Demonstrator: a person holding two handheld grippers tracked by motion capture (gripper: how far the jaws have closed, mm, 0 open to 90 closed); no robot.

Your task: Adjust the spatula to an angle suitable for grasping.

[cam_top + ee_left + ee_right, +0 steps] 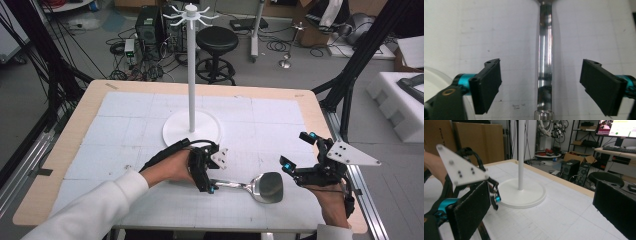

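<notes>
A shiny metal spatula point(270, 186) lies flat on the white gridded mat, its head to the right and its handle point(232, 185) pointing left. My left gripper point(207, 182) points down over the handle's end. In the left gripper view the handle point(545, 62) runs up between the two black pads point(487, 82), with a gap on each side; the left gripper point(541, 77) is open. My right gripper point(297, 150) hovers open to the right of the spatula's head, and in its own view the right gripper point(544, 210) has nothing between its jaws.
A white stand point(191, 65) with a hooked top rises from a round base point(191, 129) at the mat's middle, just behind my left hand. The right gripper view shows that base point(524, 193) and the left gripper point(494, 195) beside it. The table's right edge point(325, 130) is near my right gripper.
</notes>
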